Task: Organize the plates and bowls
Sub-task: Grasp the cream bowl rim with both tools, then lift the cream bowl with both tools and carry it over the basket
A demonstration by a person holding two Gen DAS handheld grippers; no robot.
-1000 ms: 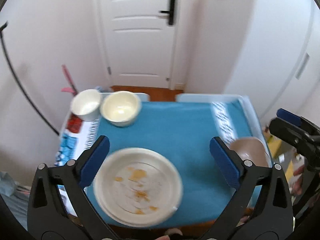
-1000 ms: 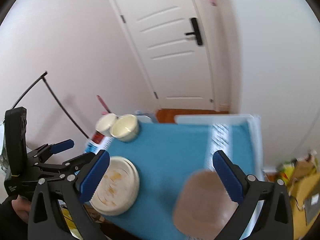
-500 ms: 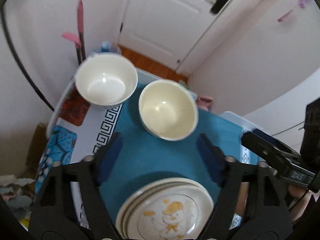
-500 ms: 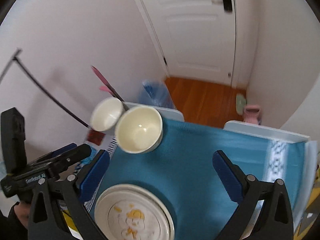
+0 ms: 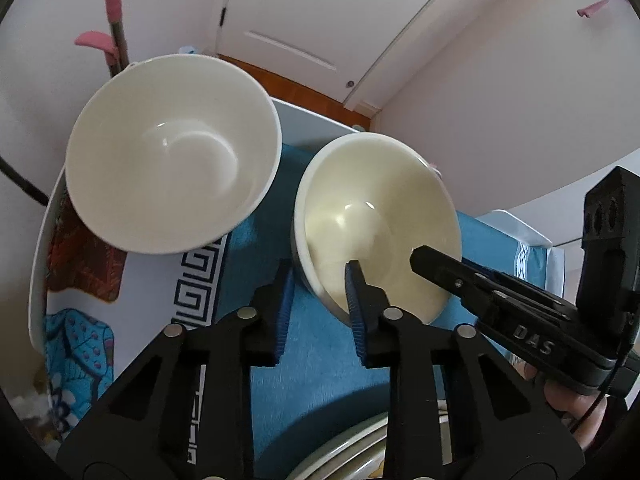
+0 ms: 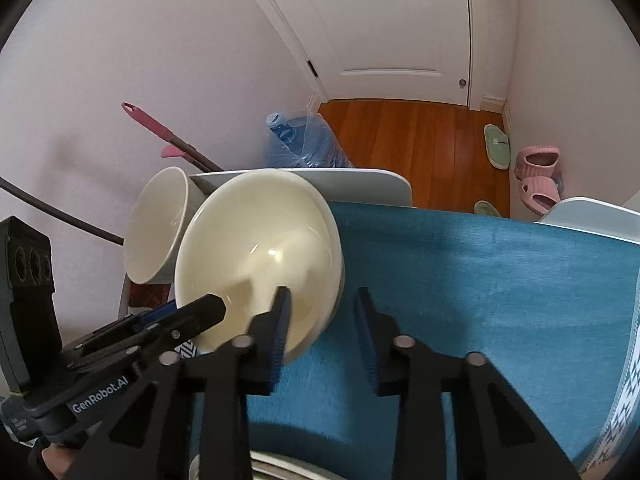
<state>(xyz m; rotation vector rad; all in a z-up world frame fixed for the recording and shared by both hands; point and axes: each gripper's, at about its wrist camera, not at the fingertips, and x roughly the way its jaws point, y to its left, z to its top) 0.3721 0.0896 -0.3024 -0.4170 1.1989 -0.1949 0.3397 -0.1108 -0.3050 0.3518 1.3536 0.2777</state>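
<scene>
Two hand-held grippers close in on a cream bowl (image 5: 376, 224) standing on the teal tablecloth (image 6: 480, 280), just beside a white bowl (image 5: 168, 152) at the table's far left corner. The left gripper (image 5: 316, 300) straddles the near rim, one pad inside and one outside; the right gripper (image 6: 320, 320) does likewise at the opposite wall. Both pairs of jaws have just been closing and now stand narrow around the rim, though whether the pads actually press is unclear. The glazed bowl looks rigid, slippery and breakable, so the rim is the sensible hold. A stack of plates (image 5: 360, 452) sits at the near edge.
</scene>
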